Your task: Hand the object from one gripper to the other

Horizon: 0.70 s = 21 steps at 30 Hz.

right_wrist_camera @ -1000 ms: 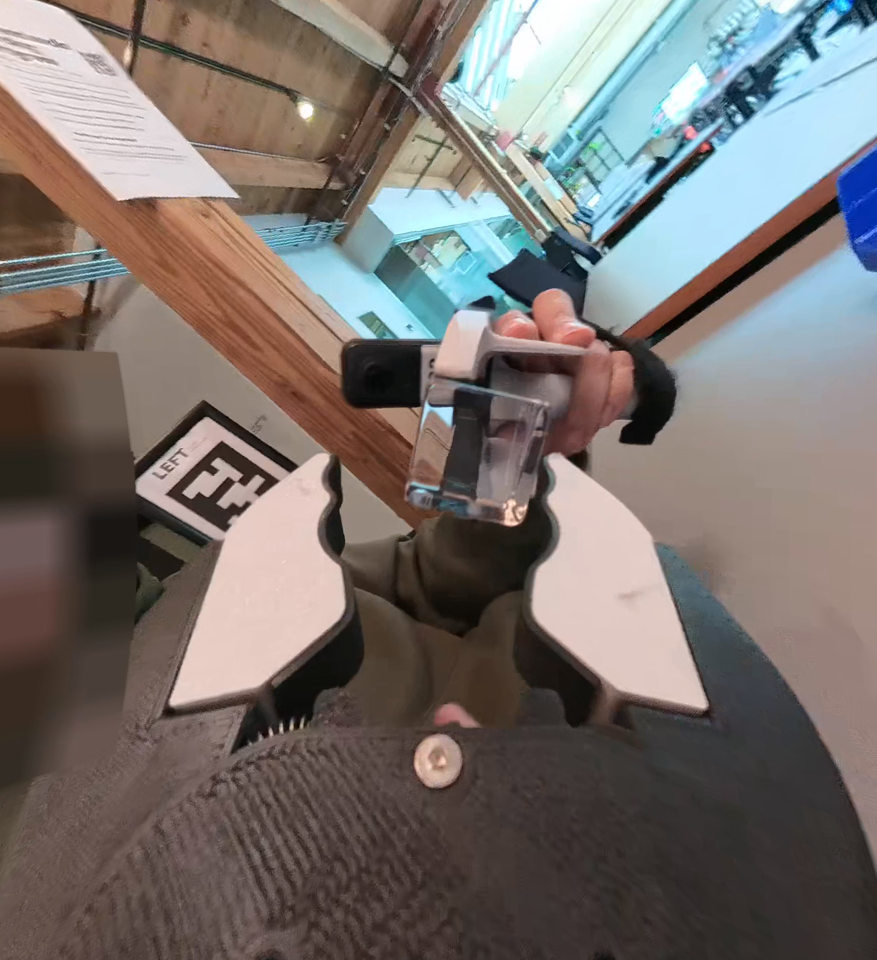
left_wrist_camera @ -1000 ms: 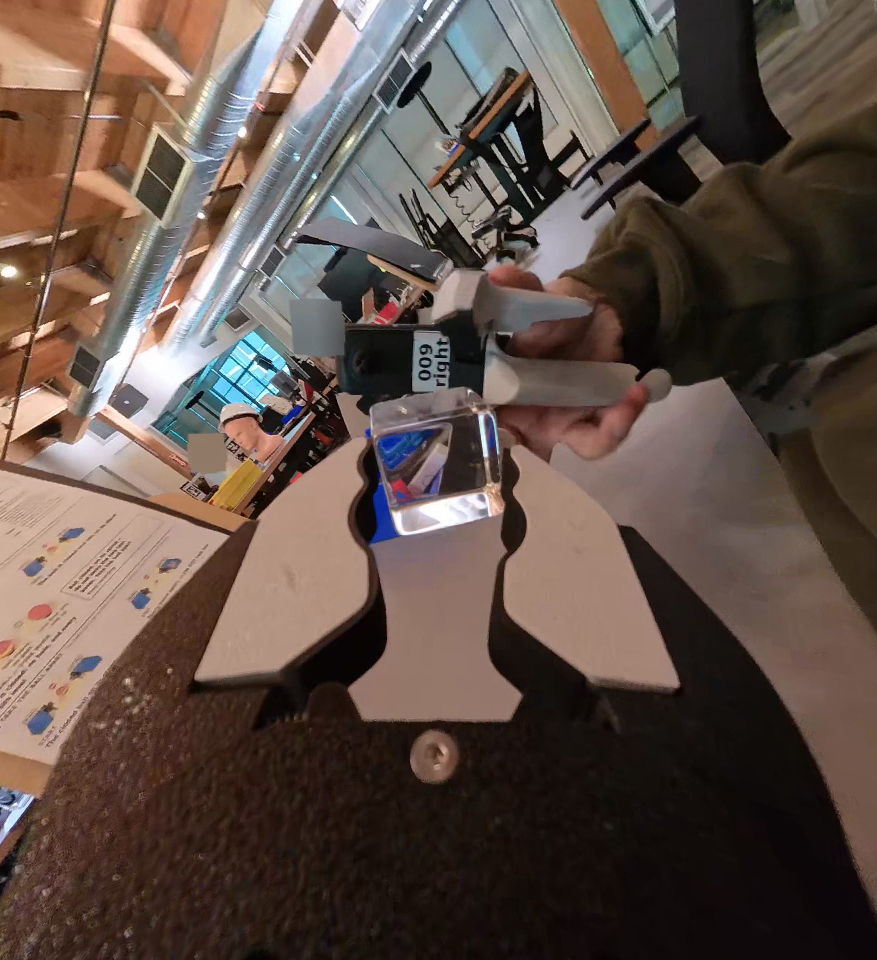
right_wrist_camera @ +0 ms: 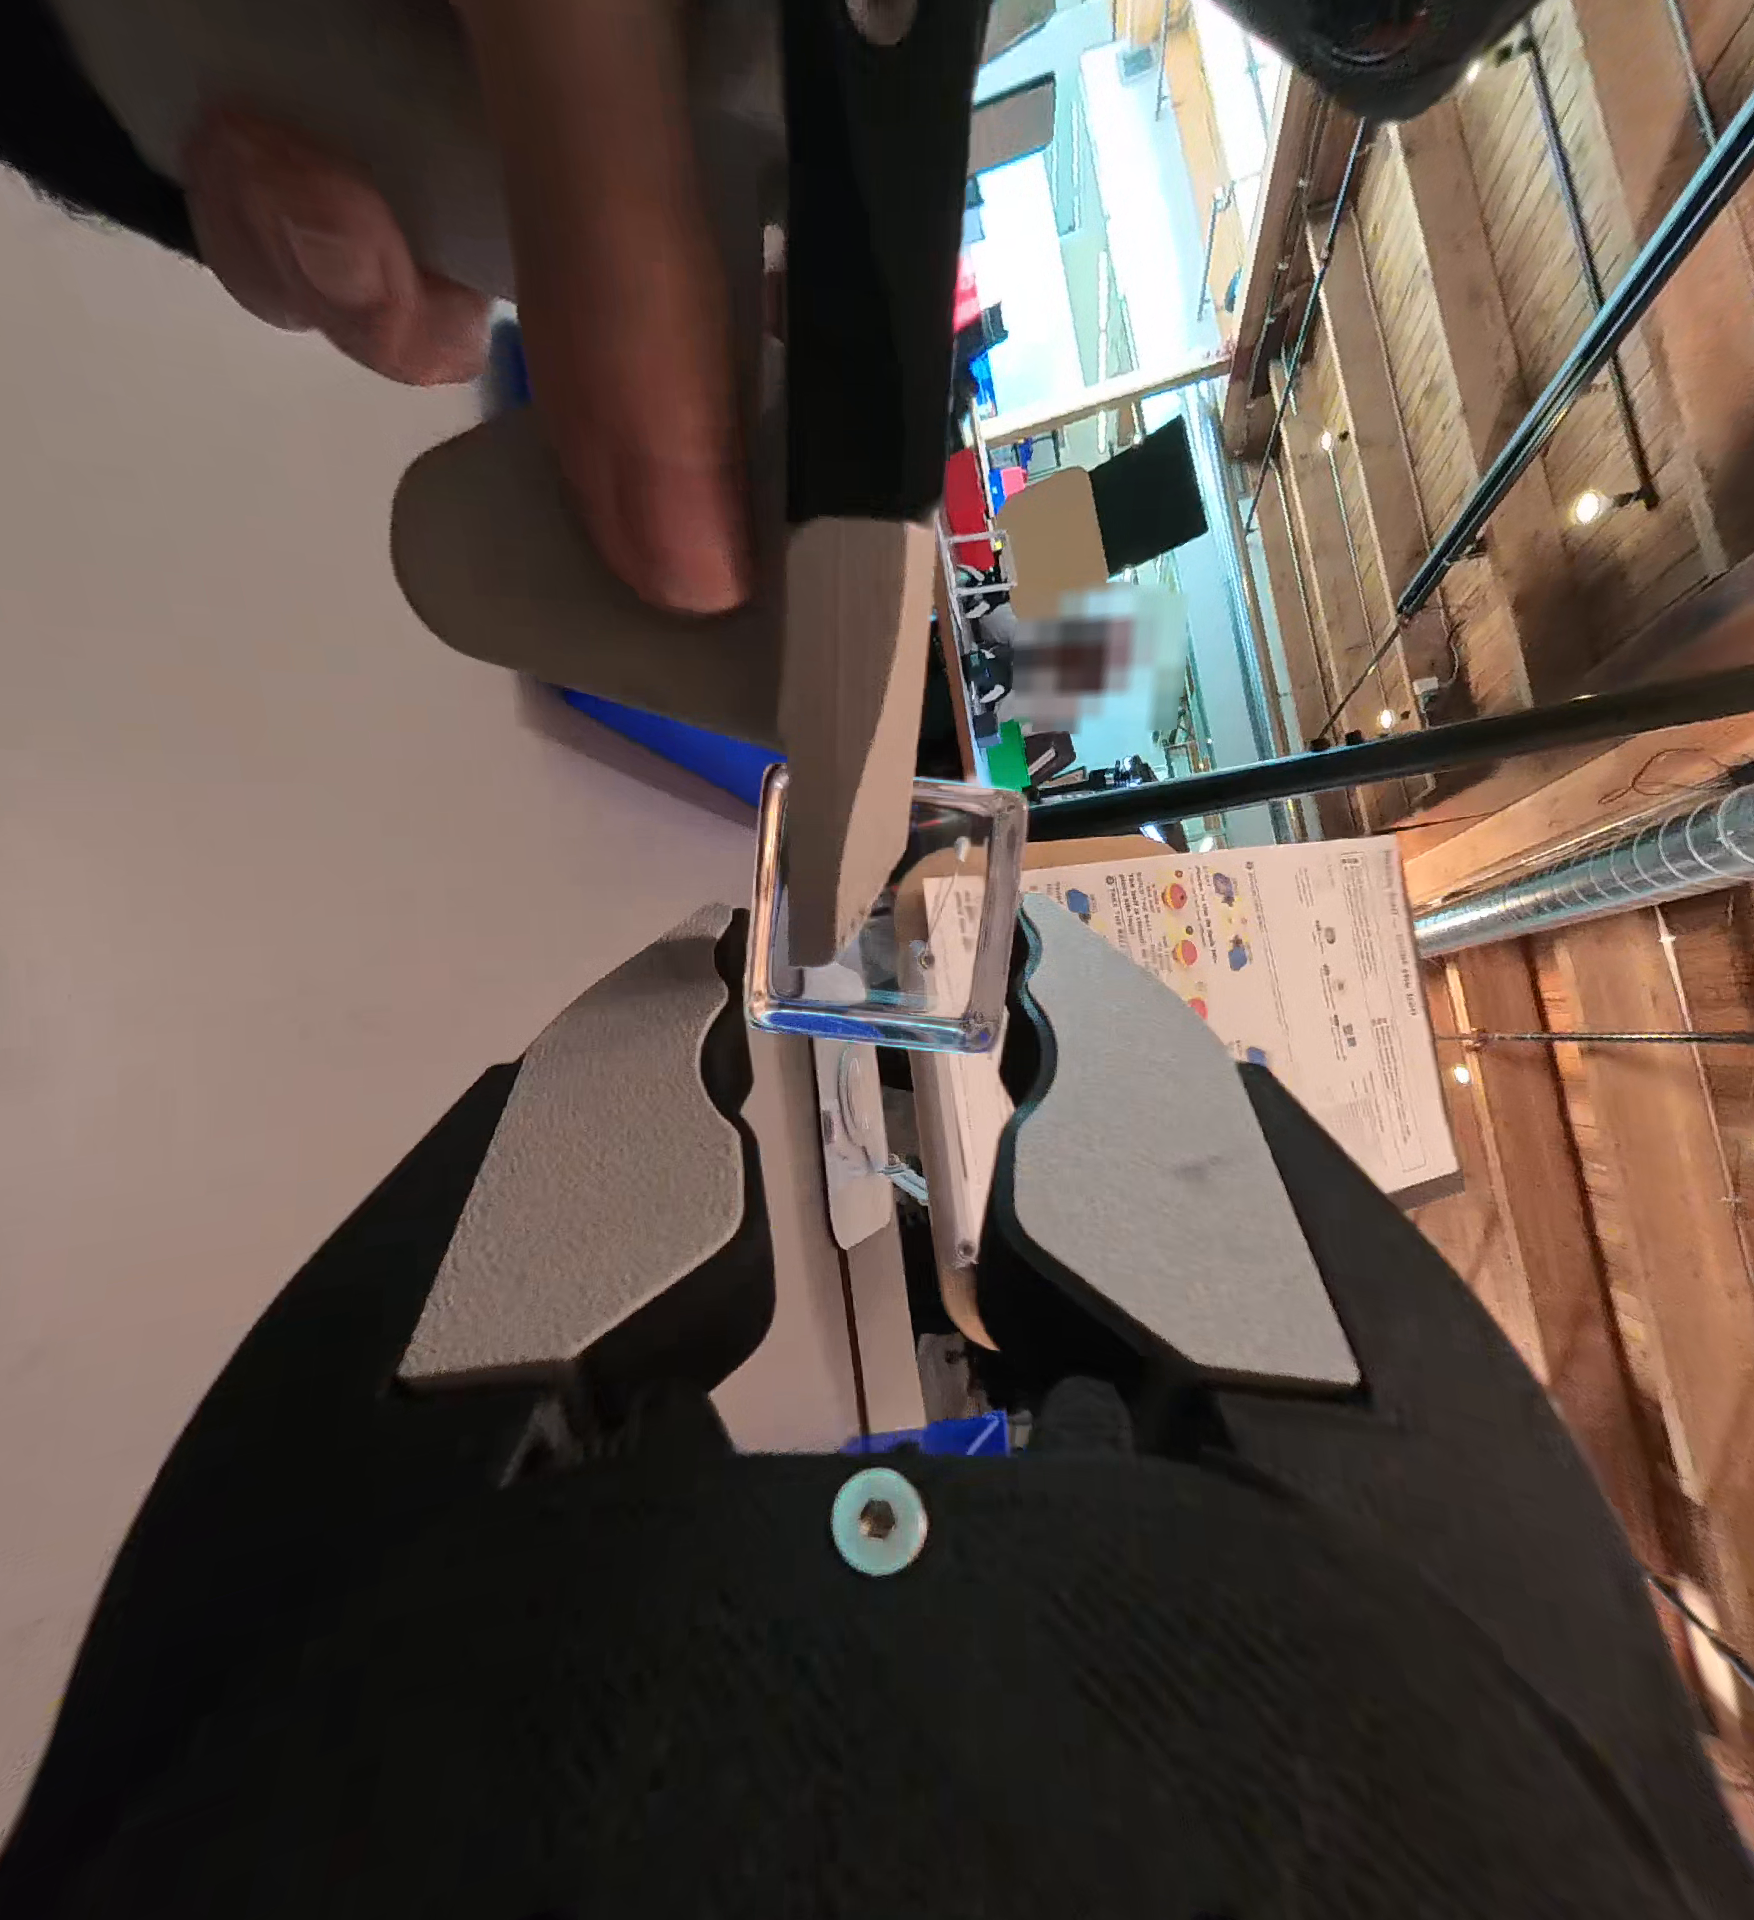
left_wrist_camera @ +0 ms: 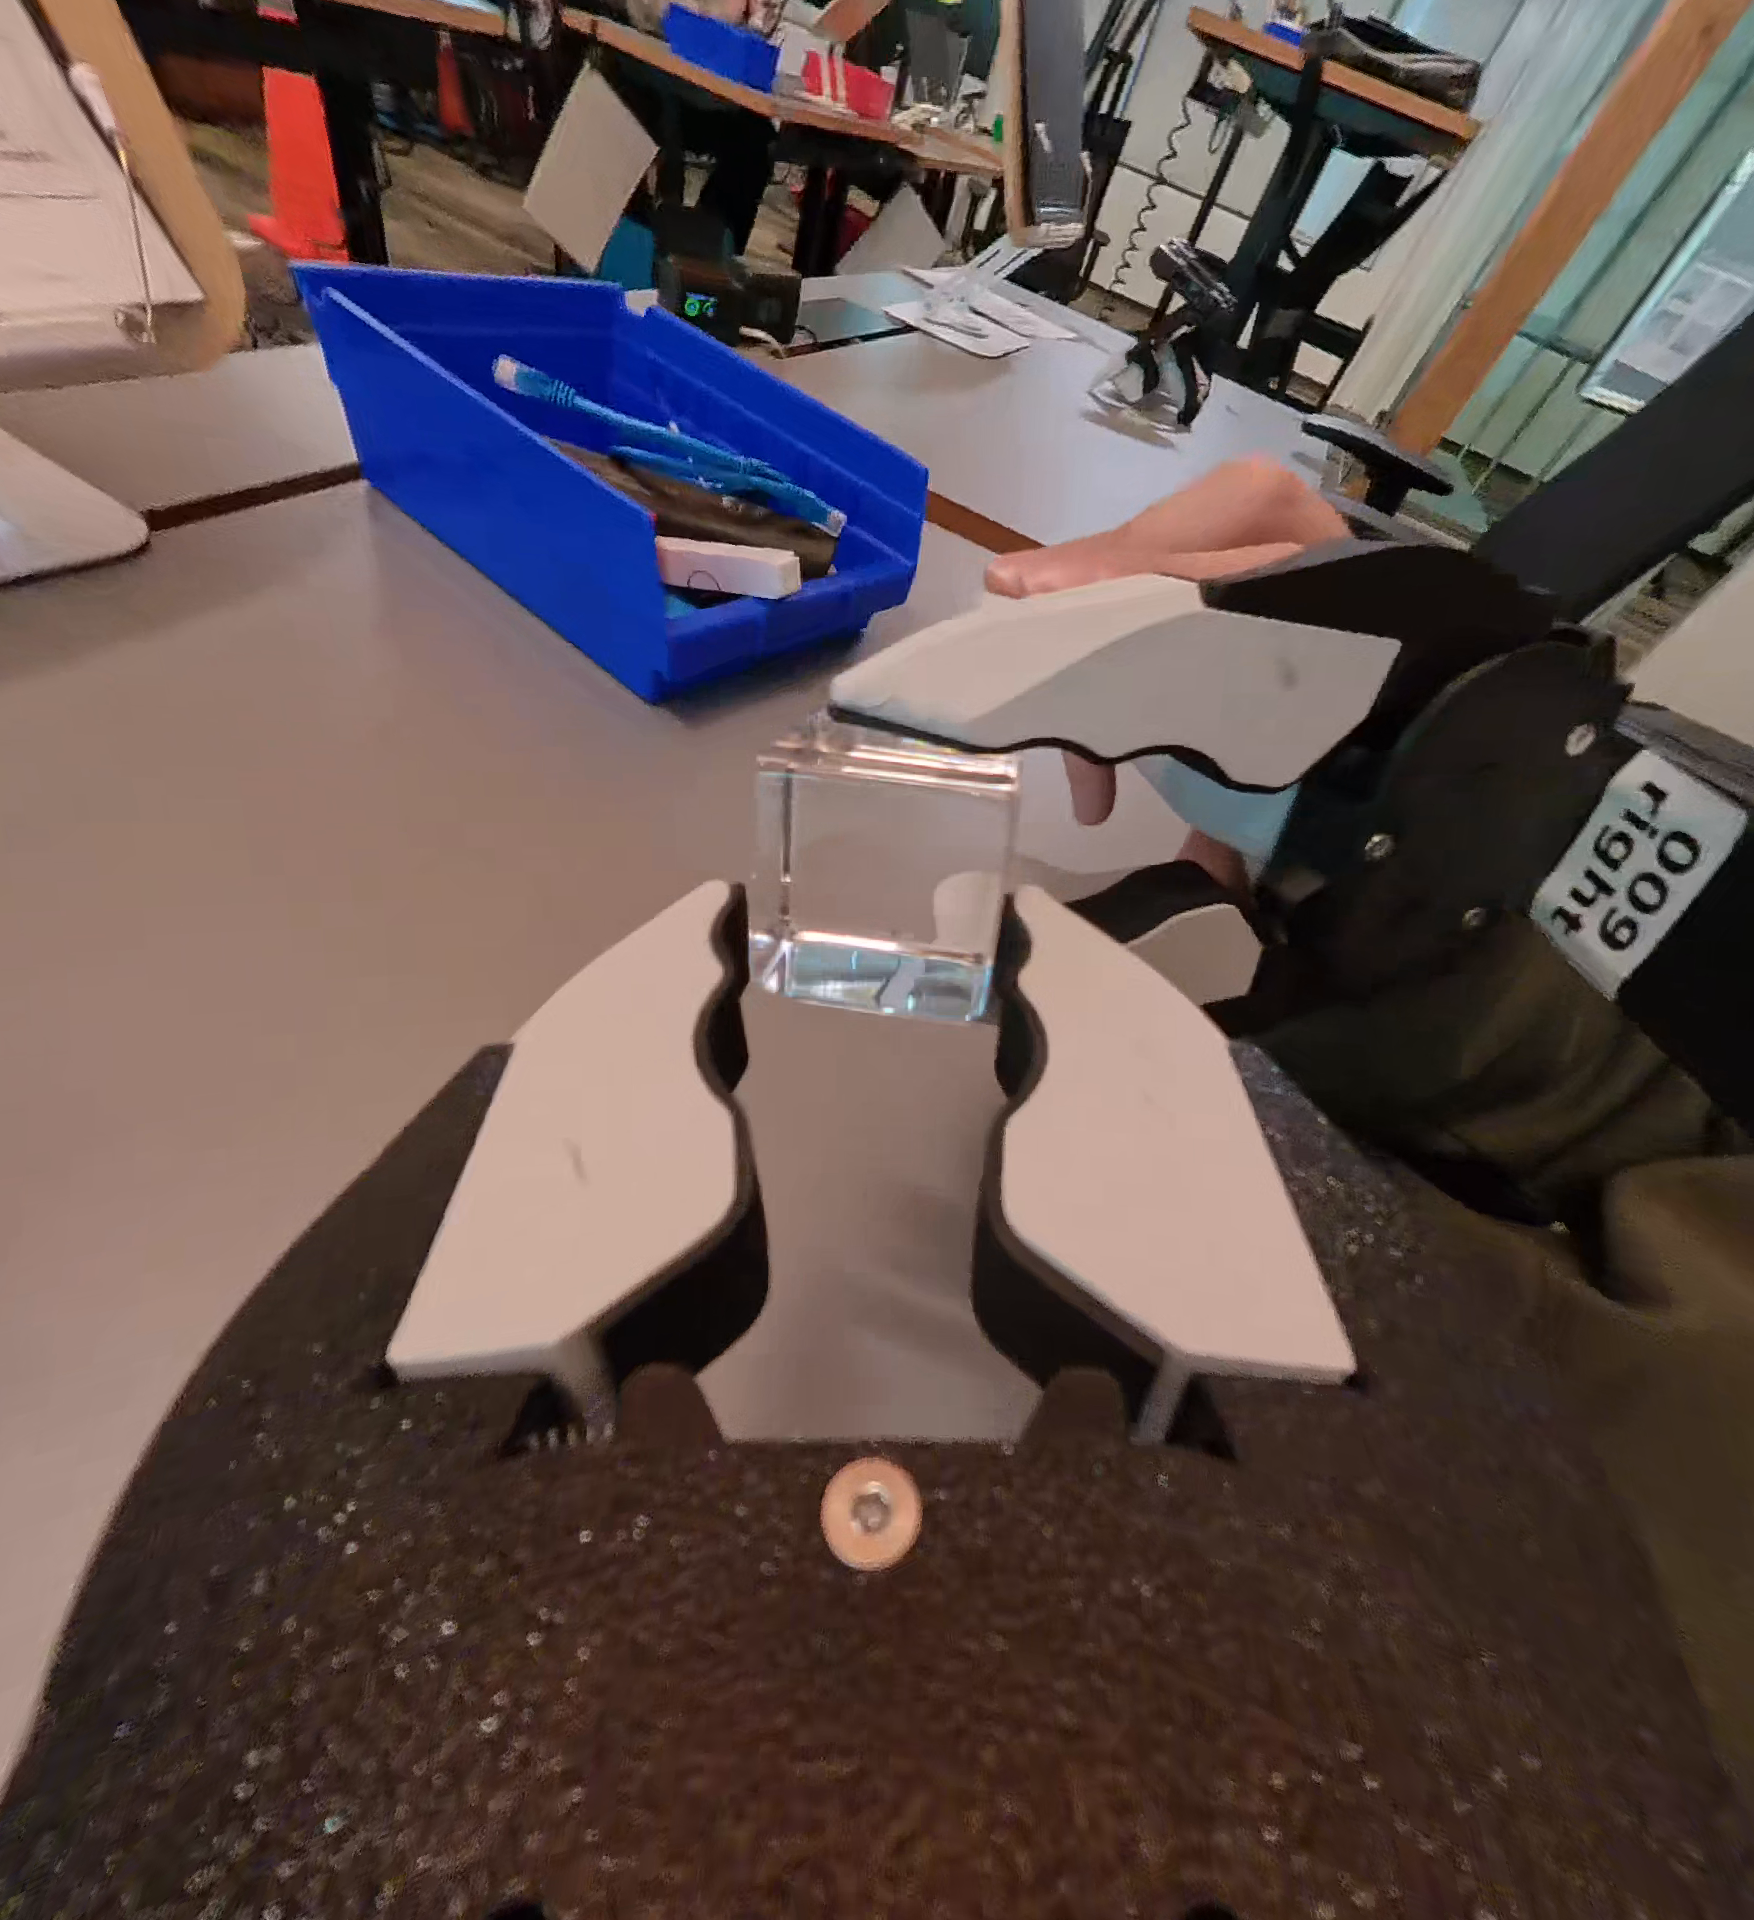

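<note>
While both tools meet over the grey table point(left_wrist_camera: 229, 831), the clear cube point(left_wrist_camera: 883, 883) sits caught between them, raised above the tabletop and a little nearer than the blue parts bin point(left_wrist_camera: 582, 488). Seen from the left wrist, the left gripper point(left_wrist_camera: 873, 935) is closed narrow on the cube, one pale fingertip against each side face near its bottom edge. The right gripper point(left_wrist_camera: 914, 727) comes at the cube from the side away from the bin: one pale finger lies across the cube's top face, and a second seems to sit under it, glimpsed through the clear body. Seen from the right wrist, the right gripper's own tips point(right_wrist_camera: 878, 966) are drawn in against two opposite faces of the cube point(right_wrist_camera: 894, 935), with a finger of the left gripper point(right_wrist_camera: 842, 831) crossing in front of it. So both appear to pinch the cube at once, on different pairs of faces.

I would judge the cube solid, rigid and fairly weighty for its bulk, likely acrylic or glass, with polished faces that give little friction and corners that could chip on the table. It should be taken flat on opposite faces, pads well in from the edges, never on a corner. One pair should let go only when the other is squarely seated.
</note>
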### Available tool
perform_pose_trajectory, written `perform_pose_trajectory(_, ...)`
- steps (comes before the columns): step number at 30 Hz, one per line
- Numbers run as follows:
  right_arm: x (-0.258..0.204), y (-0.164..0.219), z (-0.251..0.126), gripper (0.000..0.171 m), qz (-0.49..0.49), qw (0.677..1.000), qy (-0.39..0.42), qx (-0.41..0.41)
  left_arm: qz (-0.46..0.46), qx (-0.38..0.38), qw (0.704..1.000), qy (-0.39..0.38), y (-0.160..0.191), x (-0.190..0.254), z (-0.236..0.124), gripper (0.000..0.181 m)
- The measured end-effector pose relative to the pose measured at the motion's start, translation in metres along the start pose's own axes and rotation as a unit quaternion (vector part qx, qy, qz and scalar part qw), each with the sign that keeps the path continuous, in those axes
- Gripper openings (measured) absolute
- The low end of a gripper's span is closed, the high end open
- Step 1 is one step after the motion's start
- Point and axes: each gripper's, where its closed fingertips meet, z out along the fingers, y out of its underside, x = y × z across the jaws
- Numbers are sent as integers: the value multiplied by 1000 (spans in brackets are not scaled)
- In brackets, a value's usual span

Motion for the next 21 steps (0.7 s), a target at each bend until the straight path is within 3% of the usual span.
perform_pose_trajectory(4, -2, -4, -3, 46, 24, 999, -14, 29, 45, 29, 998, 43, -1, 3, -1, 44)
perform_pose_trajectory(6, -1, -7, -7, 51, 123, 989, -54, 54, 74, 57, 994, 55, -4, 1, -4, 44)
perform_pose_trajectory(8, 10, -10, -12, 75, 277, 952, -92, 91, 123, 75, 989, 42, -6, -5, -9, 44)
perform_pose_trajectory(10, 14, -15, -18, 100, 458, 862, -169, 137, 193, 117, 973, 47, -14, -1, -18, 44)
perform_pose_trajectory(11, 15, -17, -20, 104, 552, 791, -214, 154, 229, 146, 961, 57, -19, 5, -23, 44)
perform_pose_trajectory(14, 10, -32, -34, 95, 727, 528, -380, 219, 304, 222, 924, 72, -30, 21, -39, 43)
perform_pose_trajectory(16, 22, -37, -39, 86, 772, 386, -420, 281, 336, 241, 907, 82, -30, 28, -43, 44)
perform_pose_trajectory(17, 24, -38, -38, 81, 783, 347, -426, 293, 349, 243, 901, 84, -28, 30, -44, 43)
perform_pose_trajectory(18, 21, -41, -37, 77, 784, 330, -437, 294, 359, 240, 898, 82, -26, 30, -43, 43)
perform_pose_trajectory(21, 9, -59, -41, 73, 767, 323, -472, 290, 378, 230, 894, 69, -21, 27, -38, 43)
